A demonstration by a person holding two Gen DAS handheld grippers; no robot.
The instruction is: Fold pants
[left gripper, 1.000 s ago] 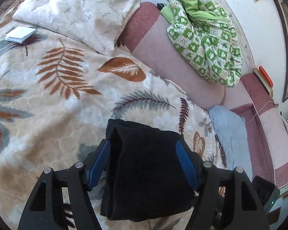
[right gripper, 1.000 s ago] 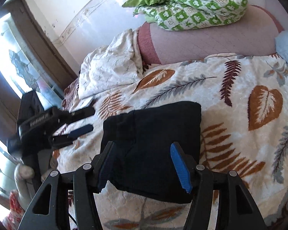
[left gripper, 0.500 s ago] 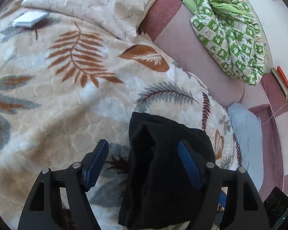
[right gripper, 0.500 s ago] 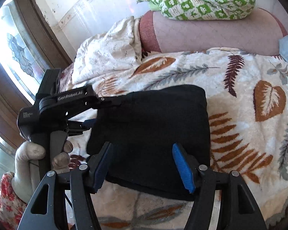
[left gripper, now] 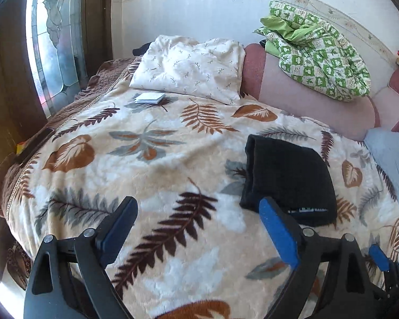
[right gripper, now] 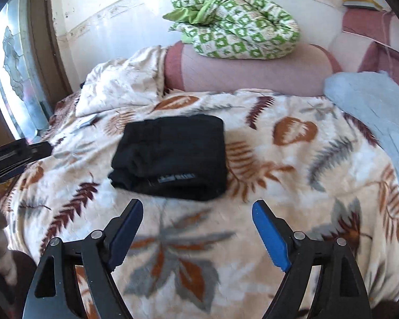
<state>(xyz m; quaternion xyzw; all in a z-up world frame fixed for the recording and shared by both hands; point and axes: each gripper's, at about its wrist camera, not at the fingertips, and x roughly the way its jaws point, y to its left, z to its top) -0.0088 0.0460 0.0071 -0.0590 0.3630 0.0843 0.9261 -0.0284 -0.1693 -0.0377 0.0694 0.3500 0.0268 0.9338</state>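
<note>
The black pants lie folded into a compact rectangle on the leaf-patterned blanket; they also show in the right wrist view. My left gripper is open and empty, held back from the pants, which lie ahead to its right. My right gripper is open and empty, a short way in front of the pants' near edge. Part of the left gripper shows at the left edge of the right wrist view.
A cream pillow and a small white booklet lie at the bed's head. A green checked quilt sits on the pink headboard cushion. A light blue cloth lies on the right. A window stands at left.
Both grippers have pulled back and up from the folded pants, which now lie free on the blanket. The left gripper has swung left.
</note>
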